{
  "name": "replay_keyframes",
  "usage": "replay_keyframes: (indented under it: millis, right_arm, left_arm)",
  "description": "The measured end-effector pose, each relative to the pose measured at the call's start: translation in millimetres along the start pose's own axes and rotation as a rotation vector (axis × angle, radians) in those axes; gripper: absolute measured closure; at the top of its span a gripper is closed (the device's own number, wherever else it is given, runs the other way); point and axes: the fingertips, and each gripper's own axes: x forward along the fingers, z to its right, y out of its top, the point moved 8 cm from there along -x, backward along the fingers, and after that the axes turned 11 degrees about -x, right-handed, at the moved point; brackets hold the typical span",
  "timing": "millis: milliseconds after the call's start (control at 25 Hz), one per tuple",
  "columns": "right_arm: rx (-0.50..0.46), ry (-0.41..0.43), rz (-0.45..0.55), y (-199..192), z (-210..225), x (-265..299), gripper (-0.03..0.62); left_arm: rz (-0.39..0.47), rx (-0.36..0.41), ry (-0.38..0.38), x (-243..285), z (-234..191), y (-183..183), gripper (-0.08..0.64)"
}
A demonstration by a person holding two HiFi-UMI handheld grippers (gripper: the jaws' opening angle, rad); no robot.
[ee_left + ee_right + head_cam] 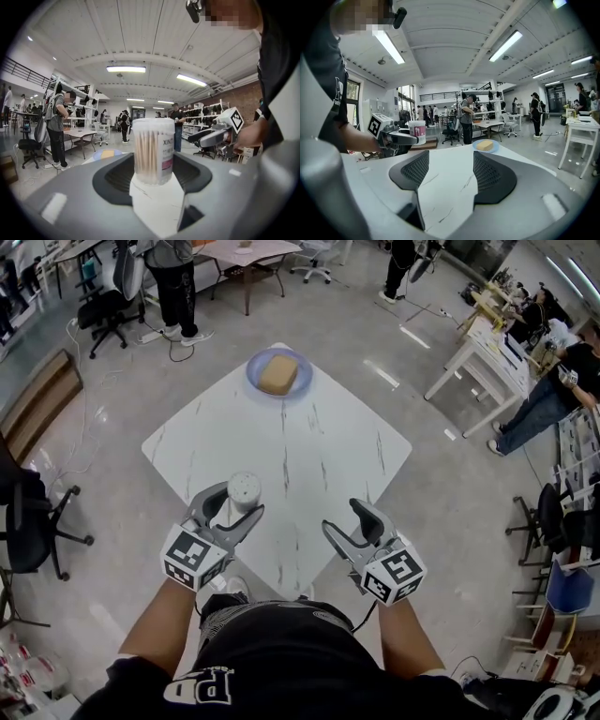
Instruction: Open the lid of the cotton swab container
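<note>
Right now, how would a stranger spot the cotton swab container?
Find the near left edge of the white marbled table. There the left hand-held gripper holds a white-lidded clear plastic cylinder of cotton swabs, unlike the tan block on the blue plate.

"XIN…" on the label (167, 152) of the cotton swab container (149, 140) — rest of the word out of sight

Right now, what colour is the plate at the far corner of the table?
The plate is light blue, clearest in the head view.
</note>
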Motion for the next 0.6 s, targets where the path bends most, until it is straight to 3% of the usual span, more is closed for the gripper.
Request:
replay_keyframes:
  millis: [280,600]
  right_arm:
    - [-0.034,0.026,-0.015,0.6,2.9,-0.1,0.325]
    - [-0.123,0.149,-0.011,35.8,7.6,4.6,0.325]
  left_arm:
    - [0.000,-0.002,-0.013,1.3,-2.4,-0.6,0.255]
    - [-0.026,0.023,-0.032,7.4,1.0,-3.6,0.255]
